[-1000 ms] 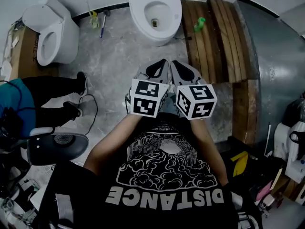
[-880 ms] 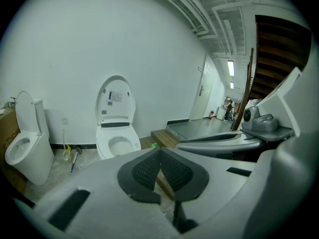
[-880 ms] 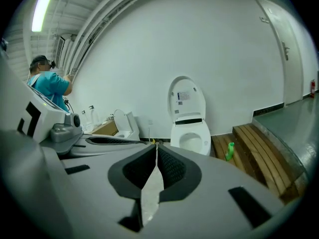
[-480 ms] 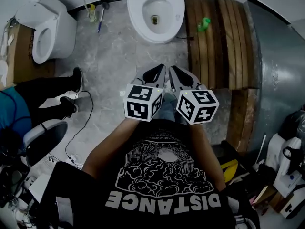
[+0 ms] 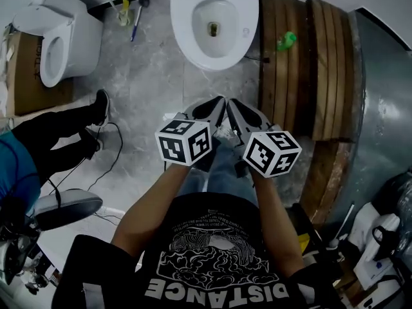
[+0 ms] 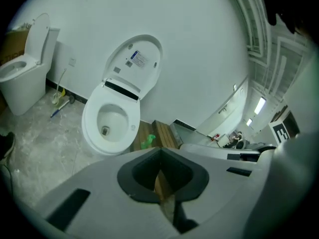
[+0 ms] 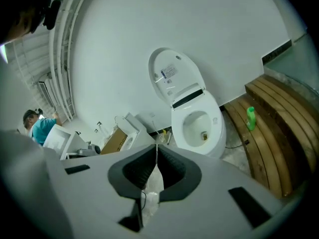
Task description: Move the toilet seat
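1. Looks steeply down on a bathroom floor, with a toilet at 12 o'clock against the wall.
2. Shows the seat apparently lying flat on the bowl, and the lid tipped up against the wall behind it.
3. Has the left gripper and right gripper side by side at picture centre, both aimed at 12 o'clock.
4. Has both pairs of jaws closed to a thin slit, with nothing gripped in either.
5. Places the seat straight ahead of the jaws at 12 o'clock and lower, well apart across bare floor.
6. Runs the seat's long axis from 12 to 6 o'clock, front edge nearest, hinge farthest.
7. Sets the left gripper about on that axis and the right just toward 3 o'clock; judged about equally near.
8. Probably calls for a reach forward and down, with jaws opened first, to take the front edge.
9. Includes a green bottle at 2 o'clock on planks, and a second toilet at 10 o'clock.
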`<state>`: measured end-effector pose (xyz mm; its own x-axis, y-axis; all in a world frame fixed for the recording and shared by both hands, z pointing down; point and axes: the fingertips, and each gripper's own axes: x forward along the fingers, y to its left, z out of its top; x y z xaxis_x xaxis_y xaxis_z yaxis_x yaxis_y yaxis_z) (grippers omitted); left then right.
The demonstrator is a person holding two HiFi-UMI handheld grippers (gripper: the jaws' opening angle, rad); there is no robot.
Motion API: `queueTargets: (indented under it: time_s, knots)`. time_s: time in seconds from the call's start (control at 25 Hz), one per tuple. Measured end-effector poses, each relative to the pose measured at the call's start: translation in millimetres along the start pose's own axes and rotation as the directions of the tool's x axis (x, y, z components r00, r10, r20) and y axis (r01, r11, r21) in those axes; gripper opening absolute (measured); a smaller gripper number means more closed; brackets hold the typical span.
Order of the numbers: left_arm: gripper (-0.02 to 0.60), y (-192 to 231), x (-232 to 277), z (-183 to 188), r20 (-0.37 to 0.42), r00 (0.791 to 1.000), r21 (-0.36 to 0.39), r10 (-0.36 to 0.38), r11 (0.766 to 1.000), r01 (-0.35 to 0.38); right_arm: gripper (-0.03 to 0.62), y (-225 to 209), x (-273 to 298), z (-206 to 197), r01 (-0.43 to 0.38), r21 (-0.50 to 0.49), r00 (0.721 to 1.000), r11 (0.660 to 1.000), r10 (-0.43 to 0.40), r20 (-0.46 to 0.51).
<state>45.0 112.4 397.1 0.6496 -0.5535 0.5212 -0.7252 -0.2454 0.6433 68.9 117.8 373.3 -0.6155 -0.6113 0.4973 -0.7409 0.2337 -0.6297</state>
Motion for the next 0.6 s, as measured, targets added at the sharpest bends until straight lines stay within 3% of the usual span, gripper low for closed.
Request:
queueTargets:
  time_s: [0.24,0.4,0.6]
  knots:
    - [0.014,37.3,38.7,4.0,0.035,0.999,-0.178,0.007,0.984,-0.001,0.021,-36.5,37.0,5.8,-0.061,0.108,0.998,0.992,0.063,-0.013]
    - [0.014,56.7,63.1,6.6,0.067,0.998,-0.238,0.017,0.971,-0.001,0.021,-64.7,59.4,3.2,-0.089,0.162,0.995,0.983,0.094,-0.024]
    - [0.014,79.4,82.7,-0.5,0.082,0.996,-0.321,-0.027,0.946,0.052,0.023,-85.5,88.0,-6.9,-0.125,0.206,0.990,0.971,0.135,-0.036]
